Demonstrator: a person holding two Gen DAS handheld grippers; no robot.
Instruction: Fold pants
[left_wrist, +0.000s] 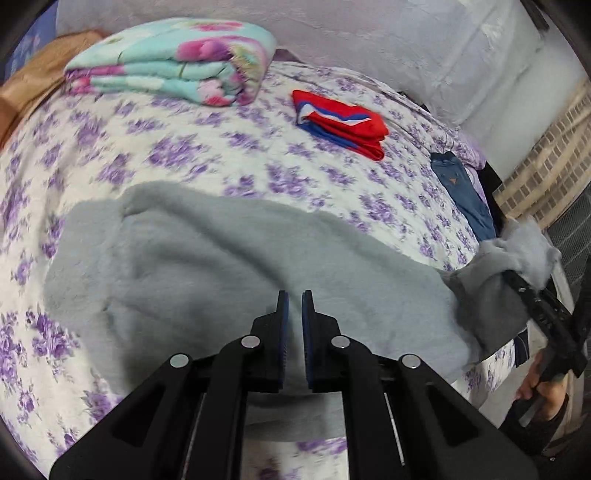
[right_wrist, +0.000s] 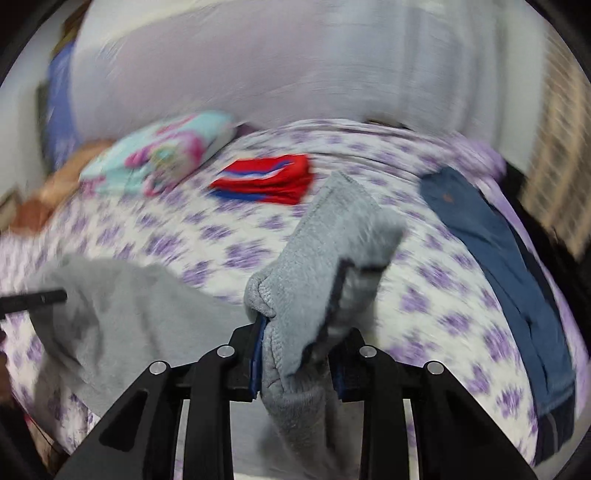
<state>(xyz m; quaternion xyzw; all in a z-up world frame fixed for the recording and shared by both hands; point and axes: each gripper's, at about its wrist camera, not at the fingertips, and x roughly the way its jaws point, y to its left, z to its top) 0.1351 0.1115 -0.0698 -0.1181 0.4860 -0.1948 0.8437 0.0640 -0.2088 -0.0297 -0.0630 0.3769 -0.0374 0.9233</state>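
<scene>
Grey fleece pants lie spread across the flowered bedsheet. My left gripper hovers above their middle, its blue pads nearly touching and nothing between them. One end of the pants is bunched and lifted off the bed's right edge by my right gripper, with a hand on its handle. In the right wrist view that gripper is shut on a thick fold of the grey pants, which drapes over and hides part of its fingers. The left gripper's black finger shows at the far left.
A folded floral quilt and a tan pillow sit at the back left. A folded red and blue garment lies behind the pants. Blue jeans hang at the bed's right edge, beside a tiled wall.
</scene>
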